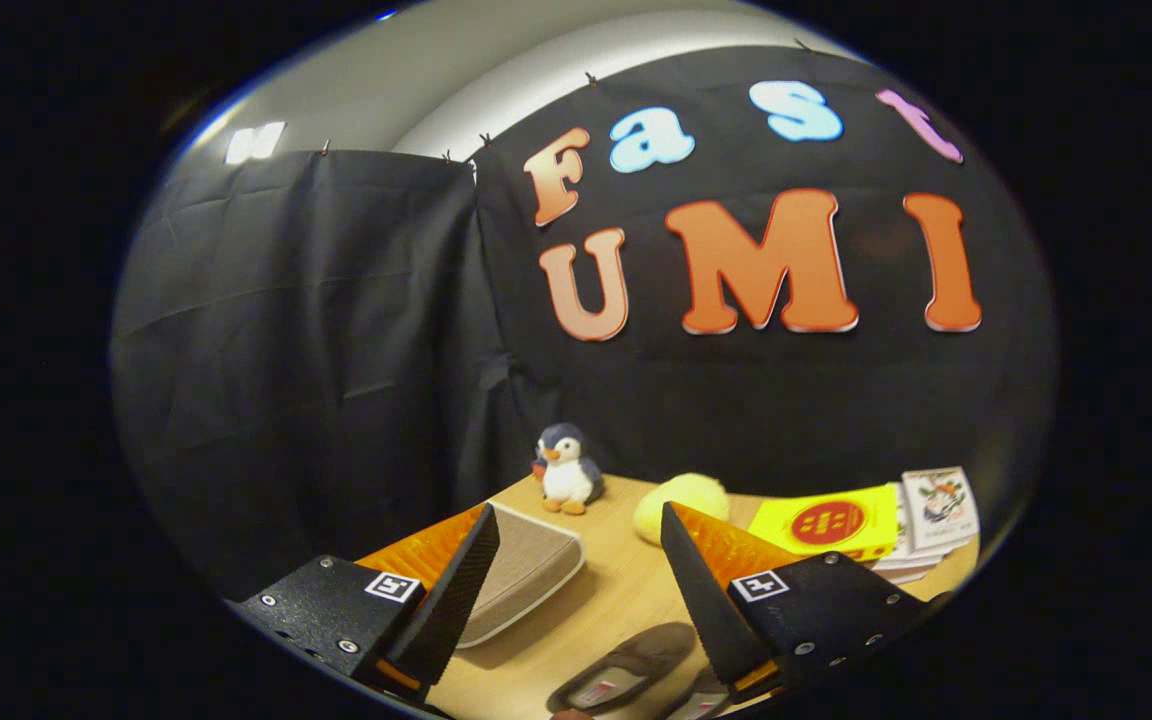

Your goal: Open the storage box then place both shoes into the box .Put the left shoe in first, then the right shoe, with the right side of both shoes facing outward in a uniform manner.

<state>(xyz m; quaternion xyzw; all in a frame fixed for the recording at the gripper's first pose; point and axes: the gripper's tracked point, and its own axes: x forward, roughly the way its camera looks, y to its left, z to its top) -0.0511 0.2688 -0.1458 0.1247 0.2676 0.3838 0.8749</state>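
Observation:
My gripper point(576, 525) hangs above the wooden table point(626, 590) with its fingers spread wide and nothing between them. Low down between the fingers lies a grey-brown shoe point(626, 665), its opening facing up. A second shoe point(701, 695) peeks out right beside it, partly hidden by the right finger point(701, 590). The storage box point(526, 565), with a beige top and a pale rim, rests on the table just behind the left finger point(456, 590); its lid looks closed.
A penguin plush point(566, 470) stands at the table's far edge by the black cloth wall. A yellow soft lump point(681, 500) lies right of it. A yellow packet point(826, 520) and a stack of cards point(936, 515) sit at the right.

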